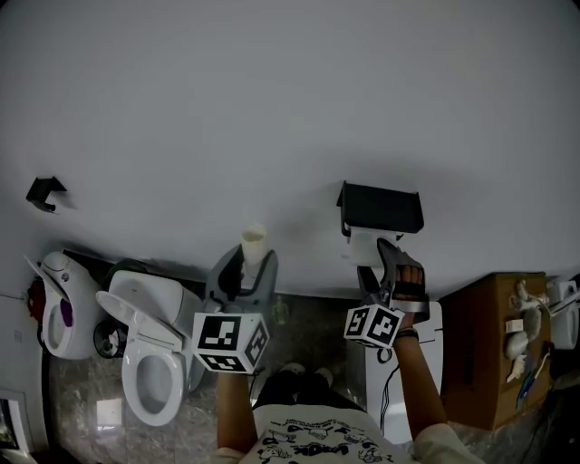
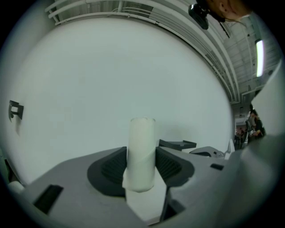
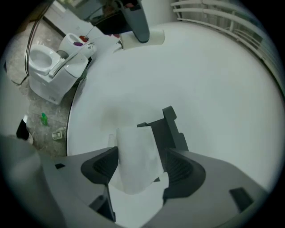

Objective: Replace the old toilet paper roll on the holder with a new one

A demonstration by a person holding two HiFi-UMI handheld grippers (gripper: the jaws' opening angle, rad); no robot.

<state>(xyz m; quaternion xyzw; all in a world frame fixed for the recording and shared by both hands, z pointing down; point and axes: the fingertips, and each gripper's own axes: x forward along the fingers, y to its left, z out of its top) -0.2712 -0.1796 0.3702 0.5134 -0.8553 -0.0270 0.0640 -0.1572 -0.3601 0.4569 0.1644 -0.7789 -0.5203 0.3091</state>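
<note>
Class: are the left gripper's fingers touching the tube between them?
Touching. The left gripper view shows the tube upright between the fingers, with both pressing against its sides and no gap.

A: Dim and grey from the head view, murkier toward the floor (image 1: 82, 399) and corners.
B: Brighter from both gripper views. Lit from above: ceiling strip light (image 2: 259, 52), glaring white.
A: Shadows?
B: Only a faint smudge left of the holder (image 3: 171, 129).
A: Distortion?
B: Heavy fisheye, black round border, rails (image 2: 133, 11) bent at the rim. Cardboard tube (image 2: 141, 153) washed out, soft up close.
</note>
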